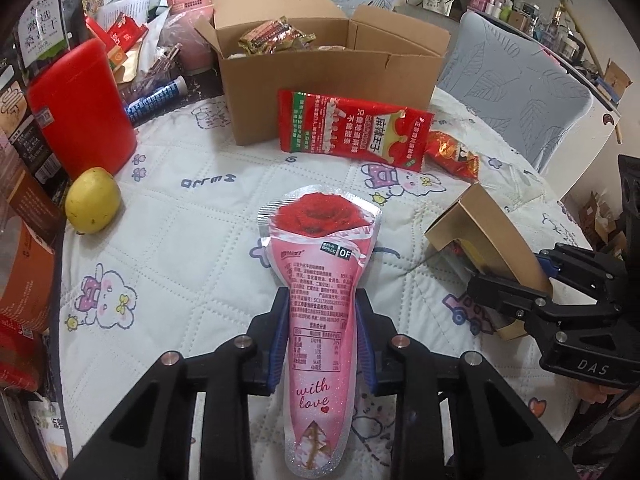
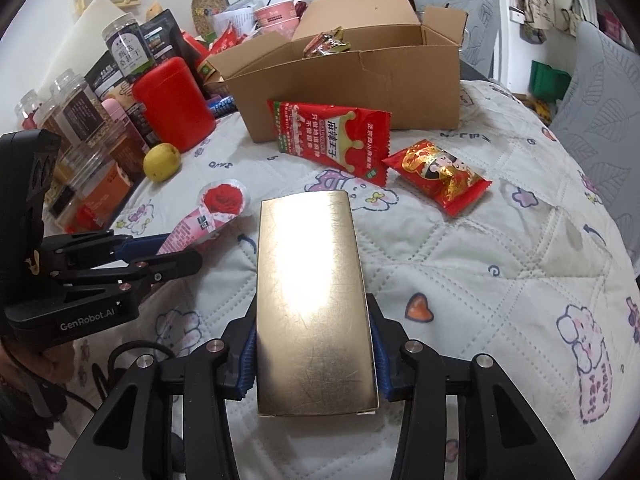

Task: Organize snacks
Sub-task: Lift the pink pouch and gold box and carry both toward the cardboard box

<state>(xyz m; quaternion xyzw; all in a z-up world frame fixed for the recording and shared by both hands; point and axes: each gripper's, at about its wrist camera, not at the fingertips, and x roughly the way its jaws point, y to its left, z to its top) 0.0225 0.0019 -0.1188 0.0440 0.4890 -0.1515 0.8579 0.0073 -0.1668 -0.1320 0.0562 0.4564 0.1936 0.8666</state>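
My left gripper [image 1: 321,304] is shut on a pink rose-print snack pouch [image 1: 320,280], held above the quilted table; the pouch also shows in the right wrist view [image 2: 208,216]. My right gripper [image 2: 312,320] is shut on a gold box [image 2: 312,300], which shows in the left wrist view [image 1: 480,224] at the right. An open cardboard box [image 1: 328,80] with several wrapped snacks inside stands at the back. A red spicy-strip packet [image 1: 352,128] leans against its front. A small red-and-gold snack bag [image 2: 436,176] lies to its right.
A red canister [image 1: 80,108] and a yellow fruit [image 1: 93,200] sit at the left, with jars and packets [image 2: 80,120] crowded behind them. A grey cushioned chair [image 1: 520,84] stands past the table's right edge. The white quilted cloth [image 2: 500,260] covers the table.
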